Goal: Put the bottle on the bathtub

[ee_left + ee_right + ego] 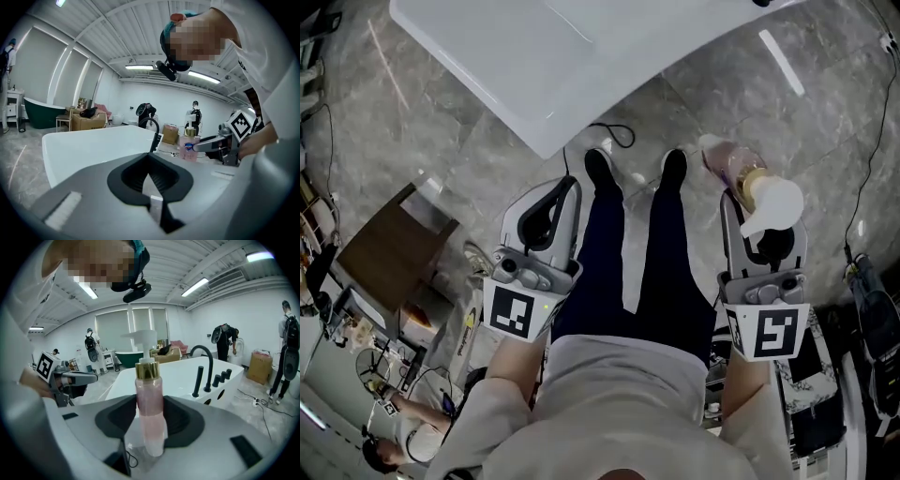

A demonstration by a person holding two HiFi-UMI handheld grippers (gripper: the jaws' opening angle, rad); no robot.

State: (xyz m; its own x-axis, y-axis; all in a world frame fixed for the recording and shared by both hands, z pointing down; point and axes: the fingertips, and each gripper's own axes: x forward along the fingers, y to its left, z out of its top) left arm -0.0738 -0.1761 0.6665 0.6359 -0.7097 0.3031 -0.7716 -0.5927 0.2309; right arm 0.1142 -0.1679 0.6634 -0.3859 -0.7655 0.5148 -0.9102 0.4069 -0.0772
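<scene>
A pink bottle (736,167) with a gold collar and white pump is gripped by my right gripper (764,214), low over the grey floor to the right of the person's feet. In the right gripper view the bottle (150,411) stands upright between the dark pads (185,420), which press on its sides. The white bathtub (534,75) lies ahead, beyond the feet, its rim (178,376) a little past the bottle. My left gripper (551,204) hangs at the left, shut and holding nothing. From the left gripper view (150,176) I see the tub (93,145) and the bottle (189,147).
A black faucet (207,364) and several black knobs (220,378) stand on the tub's near end. A black cable (614,136) loops on the floor by the tub. A brown wooden table (394,248) sits at the left. People stand in the background (286,352).
</scene>
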